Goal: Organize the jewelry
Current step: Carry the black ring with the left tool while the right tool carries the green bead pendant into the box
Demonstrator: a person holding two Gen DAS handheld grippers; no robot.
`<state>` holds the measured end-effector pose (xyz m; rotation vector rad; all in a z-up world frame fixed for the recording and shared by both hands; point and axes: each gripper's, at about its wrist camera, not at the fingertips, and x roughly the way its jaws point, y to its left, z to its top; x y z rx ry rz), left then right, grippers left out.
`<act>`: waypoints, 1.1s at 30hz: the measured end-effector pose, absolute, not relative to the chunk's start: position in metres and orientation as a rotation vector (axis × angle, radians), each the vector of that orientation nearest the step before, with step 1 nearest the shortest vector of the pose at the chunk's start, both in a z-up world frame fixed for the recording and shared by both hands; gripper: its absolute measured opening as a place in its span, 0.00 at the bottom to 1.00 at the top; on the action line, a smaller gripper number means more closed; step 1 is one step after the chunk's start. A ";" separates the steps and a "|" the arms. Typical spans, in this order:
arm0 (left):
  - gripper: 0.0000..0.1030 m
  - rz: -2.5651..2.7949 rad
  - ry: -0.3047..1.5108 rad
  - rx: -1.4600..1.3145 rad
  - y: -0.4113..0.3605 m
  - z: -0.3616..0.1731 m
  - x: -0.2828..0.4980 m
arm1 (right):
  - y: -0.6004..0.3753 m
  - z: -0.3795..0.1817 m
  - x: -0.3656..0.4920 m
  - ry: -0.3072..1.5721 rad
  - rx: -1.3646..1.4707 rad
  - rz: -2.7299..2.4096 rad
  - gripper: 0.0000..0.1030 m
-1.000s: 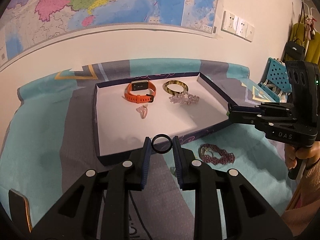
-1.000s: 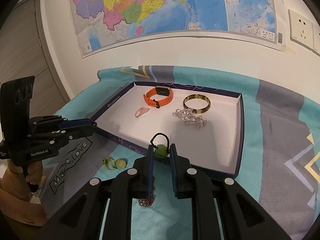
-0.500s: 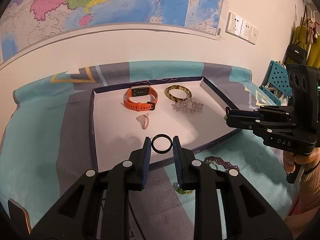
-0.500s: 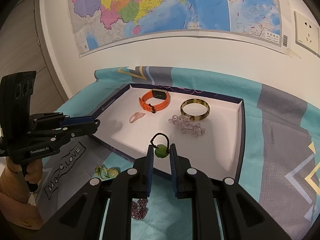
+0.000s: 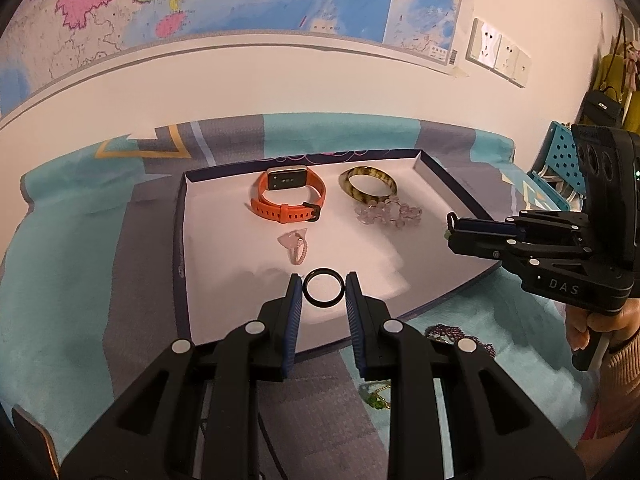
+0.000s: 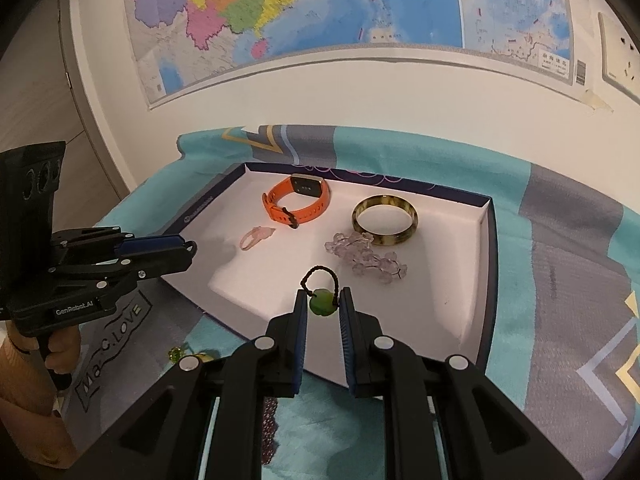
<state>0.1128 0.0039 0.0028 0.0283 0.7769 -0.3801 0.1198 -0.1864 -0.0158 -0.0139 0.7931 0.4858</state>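
My left gripper (image 5: 323,290) is shut on a black ring (image 5: 323,289), held over the front of the white box tray (image 5: 224,280). My right gripper (image 6: 323,305) is shut on a green bead pendant with a black cord loop (image 6: 322,301), above the tray's (image 6: 440,280) near side. Inside the tray lie an orange watch (image 5: 288,196), a tortoiseshell bangle (image 5: 368,184), a clear bead bracelet (image 5: 388,214) and a small pink ring (image 5: 295,245). The right gripper (image 5: 452,228) shows in the left wrist view, the left gripper (image 6: 188,247) in the right wrist view.
On the teal and grey cloth (image 5: 80,260) in front of the tray lie a purple bead bracelet (image 5: 460,338) and a green and gold piece (image 5: 376,394). A wall with a map (image 6: 320,12) stands behind. A blue crate (image 5: 560,168) sits at the far right.
Both grippers have moved forward over the tray's front edge, each keeping its grip. The jewelry in the tray has not moved.
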 end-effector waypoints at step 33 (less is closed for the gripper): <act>0.22 -0.351 0.858 0.061 -0.009 -0.024 0.150 | -0.175 -0.034 0.156 0.864 -0.053 0.462 0.14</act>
